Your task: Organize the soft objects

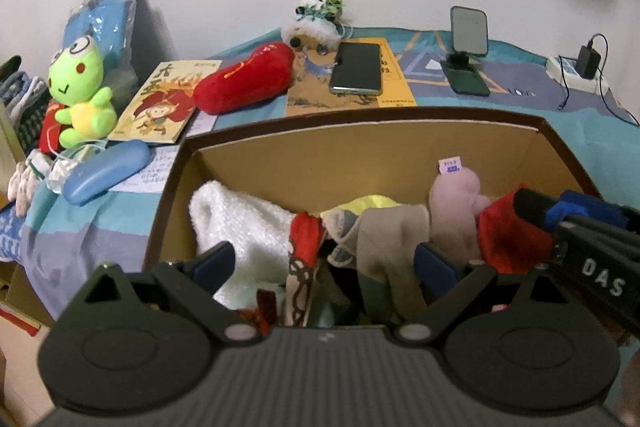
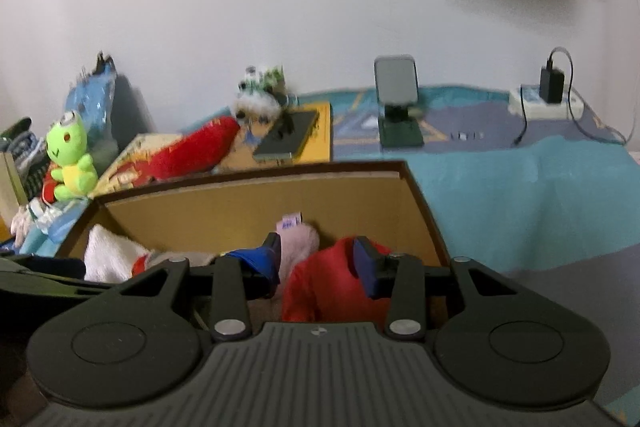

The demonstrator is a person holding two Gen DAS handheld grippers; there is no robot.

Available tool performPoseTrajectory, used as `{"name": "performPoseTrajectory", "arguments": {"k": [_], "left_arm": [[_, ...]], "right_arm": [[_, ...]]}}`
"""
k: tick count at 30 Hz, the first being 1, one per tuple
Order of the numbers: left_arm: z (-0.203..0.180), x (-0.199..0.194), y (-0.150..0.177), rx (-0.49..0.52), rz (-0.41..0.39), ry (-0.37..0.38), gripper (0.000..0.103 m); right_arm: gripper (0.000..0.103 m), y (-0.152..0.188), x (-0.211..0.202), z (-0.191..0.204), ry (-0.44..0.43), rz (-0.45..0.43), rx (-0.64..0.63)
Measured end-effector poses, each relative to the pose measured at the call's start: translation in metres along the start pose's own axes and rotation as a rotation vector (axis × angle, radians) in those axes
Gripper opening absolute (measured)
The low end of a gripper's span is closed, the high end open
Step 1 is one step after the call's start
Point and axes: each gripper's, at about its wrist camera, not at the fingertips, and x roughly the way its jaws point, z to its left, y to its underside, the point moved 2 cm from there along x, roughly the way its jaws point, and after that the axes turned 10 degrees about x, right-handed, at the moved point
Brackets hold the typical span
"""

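— Bedspread in teal and grey under a white wall, and a cardboard box (image 1: 560, 143) sits on it. What are the grippers doing?

— Left gripper (image 1: 324, 261) is spread wide over the pile in the box, holding nothing; a grey sock (image 1: 384, 231) and a white fluffy cloth (image 1: 236, 219) lie between its fingers. Right gripper (image 2: 320, 259) is also spread, straddling a red cloth (image 2: 324, 287), with a pink plush (image 2: 300, 247) just beyond.

— Which step, then?

— Sorting inside the box, I'd say. Next likely needs one gripper lowered and pinched on a single piece without dragging its neighbours.

— Outside the box?

— A green frog toy (image 1: 82, 91) and a red plush (image 1: 244, 79) lie beside a book (image 1: 160, 103) and a phone (image 1: 356, 69).

— Any writing?

— "DAS" on the right gripper's body; the book's characters are too small to read.
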Motion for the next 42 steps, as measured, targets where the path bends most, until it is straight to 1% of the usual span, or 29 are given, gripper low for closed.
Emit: {"name": "performPoseTrajectory", "arguments": {"k": [4, 8, 13, 20, 25, 28, 30, 37, 42], "left_arm": [[0.0, 0.0, 0.001, -0.016, -0.005, 0.0, 0.095], [0.001, -0.004, -0.001, -0.012, -0.028, -0.019, 0.095], [0.005, -0.008, -0.001, -0.025, -0.042, -0.025, 0.095], [0.006, -0.019, -0.002, -0.029, -0.07, -0.043, 0.095], [0.004, -0.028, -0.003, -0.014, -0.094, -0.06, 0.095], [0.003, -0.031, -0.002, -0.015, -0.083, -0.062, 0.095], [0.001, -0.034, -0.001, -0.004, -0.075, -0.074, 0.095], [0.0, -0.051, 0.005, -0.005, -0.074, -0.083, 0.095], [-0.005, -0.07, 0.009, 0.021, -0.129, -0.104, 0.095]], "right_arm": [[0.024, 0.0, -0.003, -0.002, -0.015, -0.036, 0.013], [0.024, 0.002, -0.004, -0.001, -0.016, -0.042, -0.002], [0.024, 0.004, -0.007, 0.0, -0.021, -0.053, -0.015], [0.024, 0.004, -0.016, 0.001, -0.037, -0.096, -0.027], [0.024, 0.003, -0.02, 0.001, -0.041, -0.079, -0.018], [0.024, 0.003, -0.025, 0.002, -0.036, -0.046, -0.002], [0.024, 0.003, -0.029, 0.003, -0.031, -0.04, 0.001], [0.024, 0.003, -0.052, 0.008, -0.025, -0.082, -0.02], [0.024, 0.004, -0.065, 0.01, -0.015, -0.106, -0.042]]}}
